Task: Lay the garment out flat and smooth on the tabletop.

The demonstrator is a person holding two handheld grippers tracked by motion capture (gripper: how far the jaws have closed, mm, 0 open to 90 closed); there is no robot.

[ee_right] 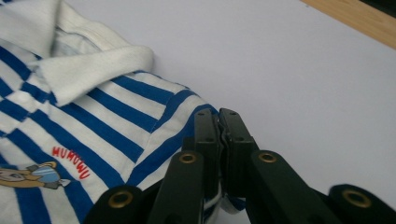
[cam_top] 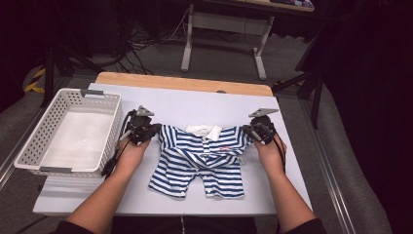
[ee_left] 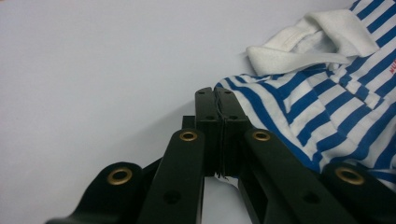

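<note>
on the table (cam_top: 292,161), 2 tools apparently pinch the striped shirt (cam_top: 199,163) shoulders.

The left claw (ee_left: 215,93) rises from the bottom edge, its two black jaws pressed together on the edge of a blue-and-white striped shirt (ee_left: 327,112), with a thin fold of cloth pinched between the pads. The shirt spreads away to the right, its white collar (ee_left: 313,42) folded open near the top. A bit of red lettering (ee_left: 391,70) shows at the right edge. The pale counter (ee_left: 102,60) lies bare to the left.
</note>
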